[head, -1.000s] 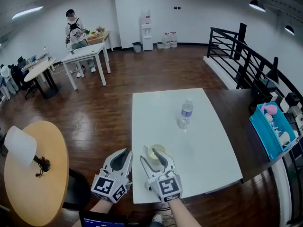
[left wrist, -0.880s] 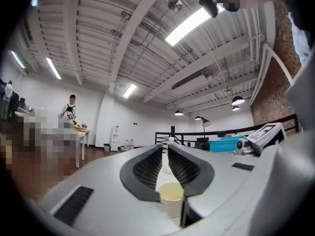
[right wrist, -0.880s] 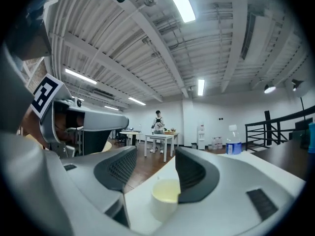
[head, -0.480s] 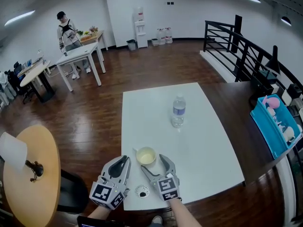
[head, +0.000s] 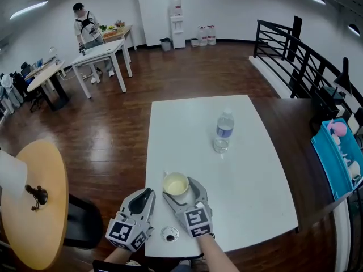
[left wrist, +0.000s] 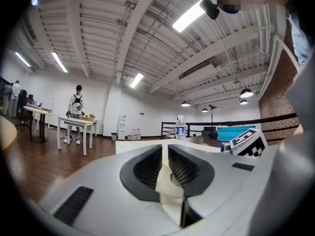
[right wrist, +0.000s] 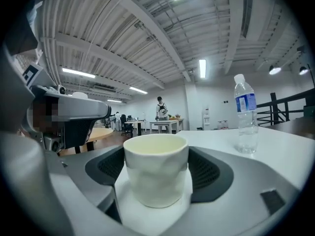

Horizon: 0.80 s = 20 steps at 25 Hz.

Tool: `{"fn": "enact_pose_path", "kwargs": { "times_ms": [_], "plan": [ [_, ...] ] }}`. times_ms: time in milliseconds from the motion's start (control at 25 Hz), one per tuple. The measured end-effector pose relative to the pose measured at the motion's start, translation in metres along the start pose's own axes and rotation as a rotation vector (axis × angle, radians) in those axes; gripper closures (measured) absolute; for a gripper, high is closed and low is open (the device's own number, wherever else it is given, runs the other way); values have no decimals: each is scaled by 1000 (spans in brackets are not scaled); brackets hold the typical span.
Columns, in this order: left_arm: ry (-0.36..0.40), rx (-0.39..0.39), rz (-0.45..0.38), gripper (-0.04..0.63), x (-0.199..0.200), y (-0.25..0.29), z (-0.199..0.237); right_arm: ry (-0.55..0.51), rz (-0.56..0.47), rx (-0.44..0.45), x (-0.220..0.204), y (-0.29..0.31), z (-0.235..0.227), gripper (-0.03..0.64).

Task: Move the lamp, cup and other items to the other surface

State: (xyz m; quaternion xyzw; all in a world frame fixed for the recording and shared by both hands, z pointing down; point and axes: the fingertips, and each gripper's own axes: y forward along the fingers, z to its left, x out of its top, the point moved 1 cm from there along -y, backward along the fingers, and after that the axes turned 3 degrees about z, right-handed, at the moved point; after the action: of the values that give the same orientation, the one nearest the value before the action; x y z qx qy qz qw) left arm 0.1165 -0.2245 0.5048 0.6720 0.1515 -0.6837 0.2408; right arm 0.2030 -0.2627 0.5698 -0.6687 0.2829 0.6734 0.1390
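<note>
Now the cup (head: 175,183) stands upright on the white table (head: 255,174), close to its near edge, between the jaws of the right gripper (head: 181,190). Those jaws are spread wide and have just been opening. In the right gripper view the dark pads flank the pale, dented cup on either side without pinching it, and its base rests on the tabletop.

The left gripper (head: 146,196) sits at nine o'clock of the cup, just beside the right one at the table's near corner. Its jaws are pressed almost together, with only a sliver between the ribbed pads and nothing in it. A small dark-ringed round spot (head: 168,234) shows on the table between the two grippers, at six o'clock of the cup.

A clear water bottle (head: 224,130) stands upright at one o'clock of the cup, well apart from it. The lamp (head: 34,193) – black stem, white shade cut off by the frame – is on the round wooden table (head: 48,231), far out at nine o'clock. A blue bin (head: 334,163) lies at three o'clock – beyond the table's edge.
</note>
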Motion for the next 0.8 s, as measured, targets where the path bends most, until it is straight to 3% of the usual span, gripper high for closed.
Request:
{"fn": "enact_pose_path", "kwargs": {
  "times_ms": [120, 320, 520, 600, 800],
  "plan": [
    [-5, 14, -11, 548, 0, 1, 7, 5, 4, -14, -1, -1, -2, 199],
    [-35, 35, 4, 548, -4, 0, 16, 56, 69, -51, -9, 5, -4, 112],
    [-66, 38, 2, 548, -5, 2, 18, 43, 130, -29, -14, 18, -3, 115],
    [-66, 42, -2, 548, -4, 1, 20, 26, 128, -18, -13, 19, -2, 190],
    [-63, 58, 0, 548, -6, -5, 25, -2, 81, -24, -7, 12, 0, 195]
  ]
}}
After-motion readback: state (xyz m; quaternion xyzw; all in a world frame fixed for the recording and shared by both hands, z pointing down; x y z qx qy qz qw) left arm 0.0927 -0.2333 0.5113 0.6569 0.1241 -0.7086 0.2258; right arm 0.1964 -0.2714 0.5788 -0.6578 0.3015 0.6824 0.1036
